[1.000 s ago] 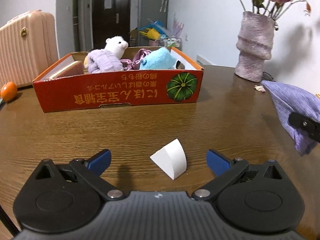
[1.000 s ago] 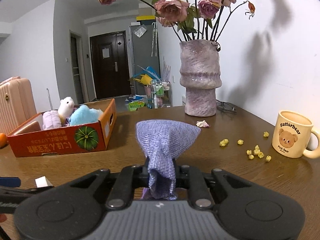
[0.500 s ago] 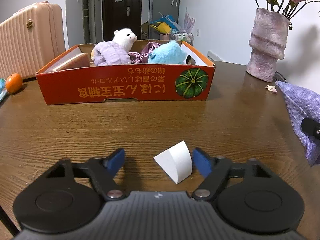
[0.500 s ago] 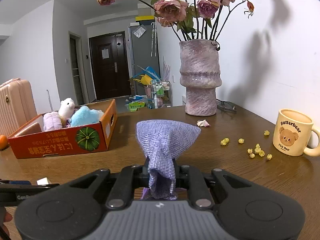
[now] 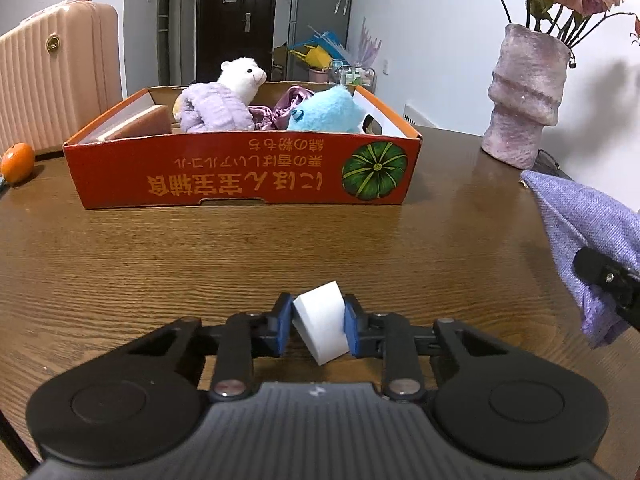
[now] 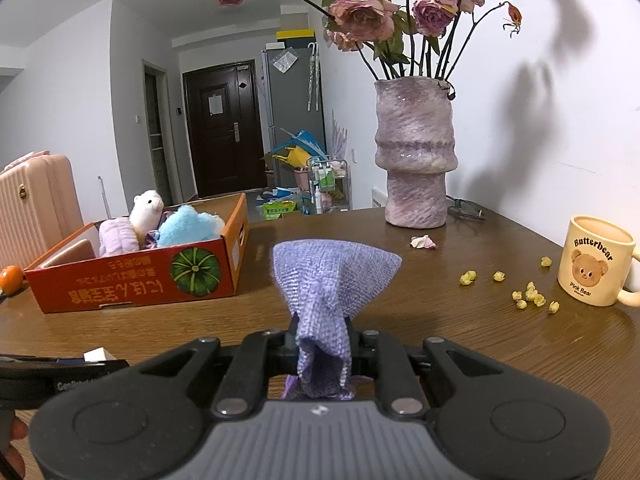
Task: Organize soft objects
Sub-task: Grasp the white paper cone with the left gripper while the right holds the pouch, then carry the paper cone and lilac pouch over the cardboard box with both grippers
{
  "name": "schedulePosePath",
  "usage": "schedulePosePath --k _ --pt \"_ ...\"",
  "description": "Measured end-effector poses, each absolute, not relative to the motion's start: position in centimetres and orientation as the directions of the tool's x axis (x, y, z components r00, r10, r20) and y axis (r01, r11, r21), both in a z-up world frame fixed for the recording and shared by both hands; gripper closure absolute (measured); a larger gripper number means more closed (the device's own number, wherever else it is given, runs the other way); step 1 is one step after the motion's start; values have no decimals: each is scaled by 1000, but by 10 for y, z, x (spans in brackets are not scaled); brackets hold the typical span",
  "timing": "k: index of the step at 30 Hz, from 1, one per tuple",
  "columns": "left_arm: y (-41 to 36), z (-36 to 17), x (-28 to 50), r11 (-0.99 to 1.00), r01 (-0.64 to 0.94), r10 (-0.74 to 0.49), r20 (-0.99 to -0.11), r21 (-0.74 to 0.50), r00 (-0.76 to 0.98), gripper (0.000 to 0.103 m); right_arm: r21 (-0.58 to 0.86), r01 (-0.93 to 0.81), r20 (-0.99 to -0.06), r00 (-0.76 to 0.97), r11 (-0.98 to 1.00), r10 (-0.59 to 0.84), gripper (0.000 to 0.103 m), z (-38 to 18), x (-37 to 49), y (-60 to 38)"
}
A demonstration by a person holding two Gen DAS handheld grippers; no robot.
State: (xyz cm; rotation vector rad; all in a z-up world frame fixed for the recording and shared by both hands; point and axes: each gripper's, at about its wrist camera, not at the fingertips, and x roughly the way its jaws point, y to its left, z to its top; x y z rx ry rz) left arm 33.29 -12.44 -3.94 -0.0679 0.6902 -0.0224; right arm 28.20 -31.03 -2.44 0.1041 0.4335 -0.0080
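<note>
Left gripper point(image 5: 317, 322) was clamped on a white sponge block point(image 5: 320, 326), blue pads pressing both its sides, low over the near part of the wooden table point(image 5: 200, 256). Right gripper point(image 6: 322, 346) was pinched tight on a bunched purple cloth point(image 6: 332, 276), which fanned out above the jaws. The orange cardboard box point(image 5: 240, 178) sat farther back, left of centre, holding a white alpaca plush point(image 5: 242, 76), a lilac plush point(image 5: 216, 114) and a blue plush point(image 5: 326, 110). Pink vase point(image 6: 416, 160) stood far right; cream mug point(image 6: 596, 262) at the right edge.
</note>
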Motion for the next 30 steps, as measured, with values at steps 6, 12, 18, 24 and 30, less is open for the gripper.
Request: schedulePosePath --k 6,12,18,24,30 --pt "-122 -32 327 997 5 -50 -604 -75 796 76 102 32 -416 909 994 13 88 -24 280 -298" --pt "-113 -25 325 995 -7 -52 -582 -99 812 76 114 37 -395 919 993 11 88 -23 278 -286" --pt "-98 -17 324 990 -26 -56 -557 -139 828 76 111 26 -364 931 993 17 88 -20 276 -272" --pt "-78 -10 324 985 -52 -44 -532 -165 845 76 107 22 -340 940 994 15 88 -18 279 -256" --pt "-55 -3 326 980 -90 -11 -503 -176 864 76 88 12 -317 948 996 17 88 -18 284 -237"
